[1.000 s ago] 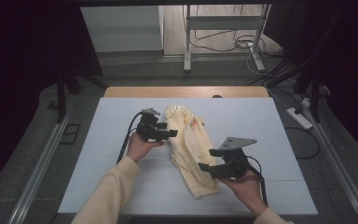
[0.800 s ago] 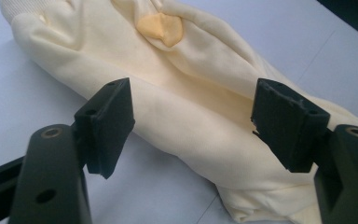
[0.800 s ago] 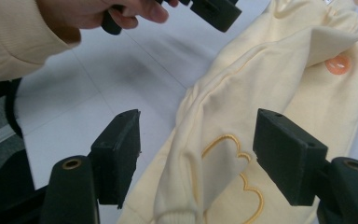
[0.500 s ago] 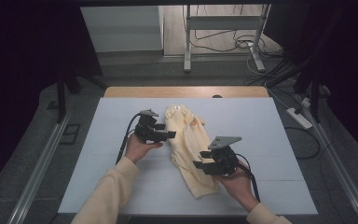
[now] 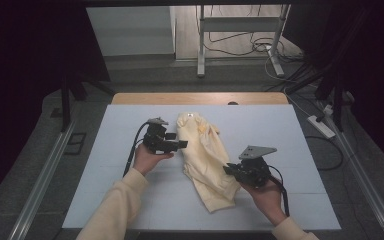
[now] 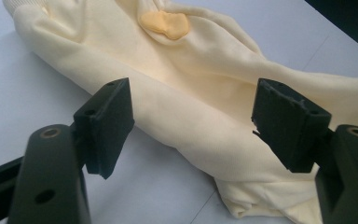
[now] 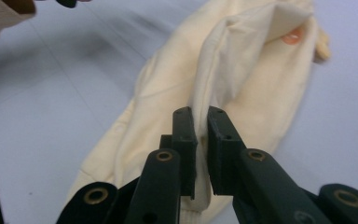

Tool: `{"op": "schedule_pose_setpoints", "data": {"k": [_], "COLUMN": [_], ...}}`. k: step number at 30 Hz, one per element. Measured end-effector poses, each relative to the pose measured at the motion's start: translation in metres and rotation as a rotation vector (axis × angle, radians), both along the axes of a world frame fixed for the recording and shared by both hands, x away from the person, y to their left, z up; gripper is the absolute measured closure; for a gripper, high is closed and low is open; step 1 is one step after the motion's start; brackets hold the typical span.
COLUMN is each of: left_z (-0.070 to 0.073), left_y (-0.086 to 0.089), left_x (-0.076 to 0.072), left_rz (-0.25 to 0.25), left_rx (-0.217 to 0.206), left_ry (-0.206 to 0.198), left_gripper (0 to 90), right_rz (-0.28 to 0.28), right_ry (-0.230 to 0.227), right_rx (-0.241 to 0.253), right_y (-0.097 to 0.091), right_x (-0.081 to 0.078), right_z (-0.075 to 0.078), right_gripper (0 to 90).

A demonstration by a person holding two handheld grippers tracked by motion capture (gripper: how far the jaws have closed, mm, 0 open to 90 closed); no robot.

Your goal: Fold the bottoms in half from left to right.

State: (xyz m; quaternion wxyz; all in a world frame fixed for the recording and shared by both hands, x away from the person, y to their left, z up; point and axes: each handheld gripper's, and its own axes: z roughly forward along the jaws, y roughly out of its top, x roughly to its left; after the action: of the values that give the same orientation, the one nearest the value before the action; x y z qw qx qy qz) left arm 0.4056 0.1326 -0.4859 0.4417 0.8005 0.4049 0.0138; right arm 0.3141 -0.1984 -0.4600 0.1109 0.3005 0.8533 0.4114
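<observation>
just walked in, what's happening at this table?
A person works a pale yellow garment lying on the light blue table with a handheld gripper in each hand. The right gripper has just been closing its jaws and now pinches a fold of the fabric along the garment's edge. The left gripper is held at the other side, jaws wide open with cloth between them but not gripped.

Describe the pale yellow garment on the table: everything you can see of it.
The garment is soft, pale yellow knit with a darker yellow patch near its ribbed neck end. It lies bunched lengthwise on the white table. The right gripper has just been closing and pinches a raised fold; the left gripper stands open around its edge.
</observation>
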Motion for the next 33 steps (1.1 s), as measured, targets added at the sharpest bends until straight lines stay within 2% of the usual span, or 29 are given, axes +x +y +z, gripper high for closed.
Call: {"op": "schedule_pose_setpoints", "data": {"k": [11,14,19,24,26,29,33], "left_z": [-0.002,-0.003,-0.005,-0.006,-0.006,-0.006,-0.005], "left_y": [0.000,0.000,-0.004,-0.008,-0.008,-0.008,-0.008], "left_x": [0.000,0.001,0.000,-0.001,0.000,0.000,-0.001], "left_rz": [0.000,0.000,-0.008,-0.019,-0.019,-0.018,-0.019], "left_rx": [0.004,0.003,0.009,0.013,0.012,0.013,0.012], "left_ry": [0.007,0.010,0.016,0.015,0.016,0.016,0.012], "left_gripper": [28.4,28.4,28.4,28.3,28.2,27.9,27.8], "right_rz": [-0.039,-0.049,-0.064,-0.076,-0.084,-0.103,-0.088], "right_ry": [0.039,0.068,0.141,0.173,0.166,0.119,0.055], "right_rx": [-0.036,-0.059,-0.105,-0.120,-0.127,-0.109,-0.075], "right_y": [-0.012,-0.017,-0.024,-0.026,-0.026,-0.028,-0.027], "right_x": [0.004,0.004,0.005,0.007,0.006,0.006,0.000], "right_z": [-0.011,-0.018,-0.033,-0.040,-0.039,-0.031,-0.016], "right_gripper": [83.2,83.5,83.6,83.0,77.3,66.1,55.9]}}
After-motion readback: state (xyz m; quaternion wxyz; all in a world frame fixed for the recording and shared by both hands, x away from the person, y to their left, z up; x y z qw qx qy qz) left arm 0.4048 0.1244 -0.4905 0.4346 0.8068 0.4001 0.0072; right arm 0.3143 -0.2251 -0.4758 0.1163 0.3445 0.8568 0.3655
